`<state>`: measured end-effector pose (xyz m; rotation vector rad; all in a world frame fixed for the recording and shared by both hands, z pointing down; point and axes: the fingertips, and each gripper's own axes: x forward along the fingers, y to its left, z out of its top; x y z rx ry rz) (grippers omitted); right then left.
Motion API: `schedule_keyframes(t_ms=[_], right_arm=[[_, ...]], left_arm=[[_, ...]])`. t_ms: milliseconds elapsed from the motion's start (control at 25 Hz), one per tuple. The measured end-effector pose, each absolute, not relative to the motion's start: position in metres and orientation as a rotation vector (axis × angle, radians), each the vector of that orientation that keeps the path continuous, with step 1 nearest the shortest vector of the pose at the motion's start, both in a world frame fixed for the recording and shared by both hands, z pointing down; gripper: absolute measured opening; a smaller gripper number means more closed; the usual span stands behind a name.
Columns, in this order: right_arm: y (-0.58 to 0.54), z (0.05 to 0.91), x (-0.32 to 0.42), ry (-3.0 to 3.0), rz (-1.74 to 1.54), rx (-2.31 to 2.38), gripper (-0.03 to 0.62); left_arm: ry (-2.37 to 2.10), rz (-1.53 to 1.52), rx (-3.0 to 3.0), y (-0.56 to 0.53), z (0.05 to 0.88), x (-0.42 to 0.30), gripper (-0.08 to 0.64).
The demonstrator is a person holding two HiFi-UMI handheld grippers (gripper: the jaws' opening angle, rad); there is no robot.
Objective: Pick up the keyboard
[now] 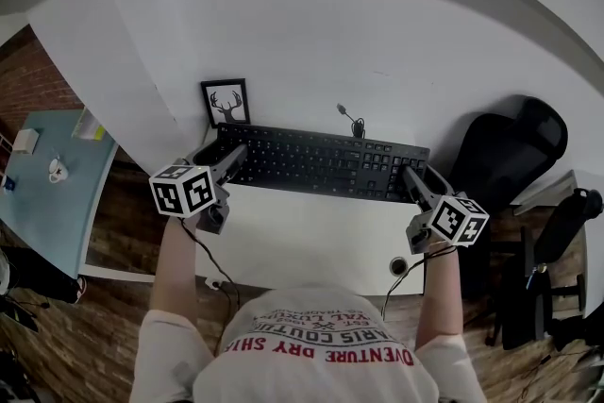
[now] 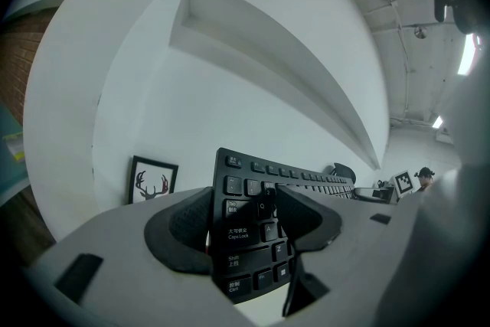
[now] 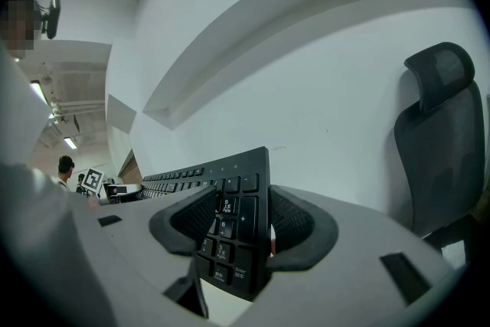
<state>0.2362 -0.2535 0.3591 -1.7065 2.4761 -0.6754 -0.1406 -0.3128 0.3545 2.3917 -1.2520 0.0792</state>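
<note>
Person seen from above w/ a gripper in each hand at a white surface (image 1: 311, 245). Black keyboard (image 1: 321, 162) lies across the far side of it, near the wall.

Left gripper (image 2: 245, 222) is clamped on the keyboard's left end, one pad on the keys, the other on the underside. Right gripper (image 3: 243, 222) clamps the number-pad end the same way.

Progress, as judged: both grips look made; the lift is what's left. Can't tell whether the keyboard has cleared the surface yet.

Room: white wall, small framed deer picture (image 1: 226, 103) leaning behind the keyboard's left end, black office chair (image 1: 505, 151) at right, brick wall (image 1: 28, 80) and pale blue table (image 1: 47, 203) at left, wood floor.
</note>
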Motion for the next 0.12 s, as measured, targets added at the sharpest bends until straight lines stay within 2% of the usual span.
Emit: schedule_keyframes(t_ms=[120], right_arm=[[-0.2545,0.3587,0.2358,2.479,-0.678,-1.704,0.232]], left_arm=[[-1.254,0.081,2.388,-0.3137,0.3543,-0.1412,0.267]])
